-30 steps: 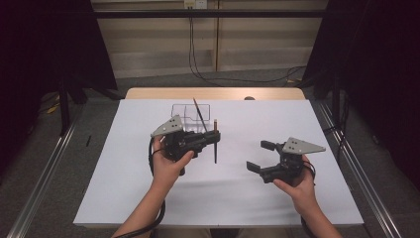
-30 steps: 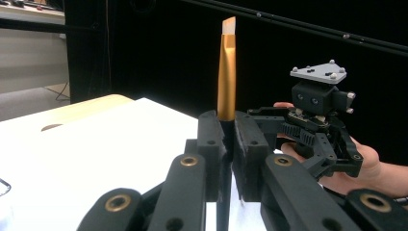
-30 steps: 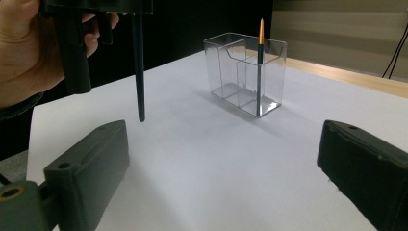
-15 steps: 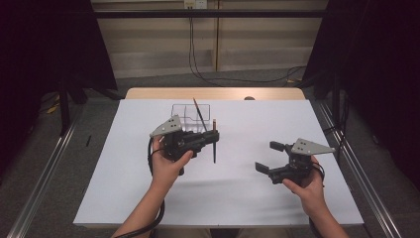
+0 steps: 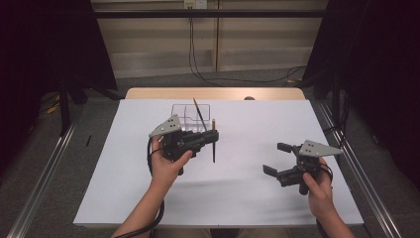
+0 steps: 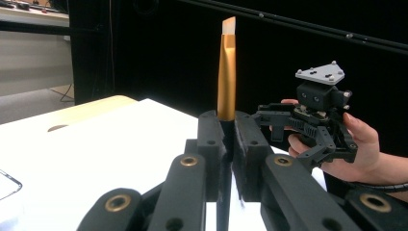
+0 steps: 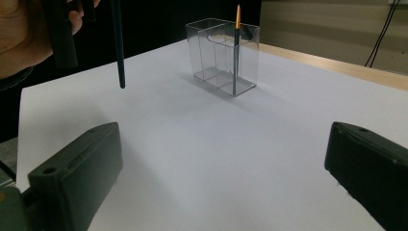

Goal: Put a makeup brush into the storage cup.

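Right gripper [image 5: 277,157] lower, rightward, open-fingered.

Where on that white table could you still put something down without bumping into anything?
The white sheet is bare between the left gripper holding its brush and the open right gripper, and along the near edge. It is crowded around the clear holder with its standing brush.

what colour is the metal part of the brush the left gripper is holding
Gold, shading to copper, on the brush clamped in the left gripper. It shows best in the left gripper view.

Bright even light on the white table [image 5: 237,198], dark surroundings, soft shadows, near claw parts blurred
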Tool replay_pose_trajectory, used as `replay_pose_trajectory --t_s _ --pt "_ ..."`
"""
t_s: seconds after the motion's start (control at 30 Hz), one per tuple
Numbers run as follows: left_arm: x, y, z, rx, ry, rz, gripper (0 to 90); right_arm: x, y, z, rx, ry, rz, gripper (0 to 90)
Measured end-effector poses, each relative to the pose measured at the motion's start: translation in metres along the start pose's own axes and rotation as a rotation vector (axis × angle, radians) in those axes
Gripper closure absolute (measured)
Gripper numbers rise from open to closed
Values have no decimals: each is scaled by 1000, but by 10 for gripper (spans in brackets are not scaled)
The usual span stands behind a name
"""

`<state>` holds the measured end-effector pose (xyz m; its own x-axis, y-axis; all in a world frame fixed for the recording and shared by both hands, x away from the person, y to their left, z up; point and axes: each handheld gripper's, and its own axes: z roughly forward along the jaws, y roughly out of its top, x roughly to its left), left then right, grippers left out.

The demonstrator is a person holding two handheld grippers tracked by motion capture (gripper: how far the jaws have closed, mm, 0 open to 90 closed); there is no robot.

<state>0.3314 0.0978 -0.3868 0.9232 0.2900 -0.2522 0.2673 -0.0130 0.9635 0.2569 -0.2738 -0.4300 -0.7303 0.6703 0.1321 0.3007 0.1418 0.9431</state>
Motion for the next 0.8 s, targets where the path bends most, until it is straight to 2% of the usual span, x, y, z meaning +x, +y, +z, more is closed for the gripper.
replay_pose_trajectory --t_s 0.53,0.8 --pt "0 2 -2 -9 8 7 831 -5 -9 -20 -42 -24 24 0" --pt "0 3 -2 -16 7 8 831 -4 -12 -25 -55 -28 27 0"
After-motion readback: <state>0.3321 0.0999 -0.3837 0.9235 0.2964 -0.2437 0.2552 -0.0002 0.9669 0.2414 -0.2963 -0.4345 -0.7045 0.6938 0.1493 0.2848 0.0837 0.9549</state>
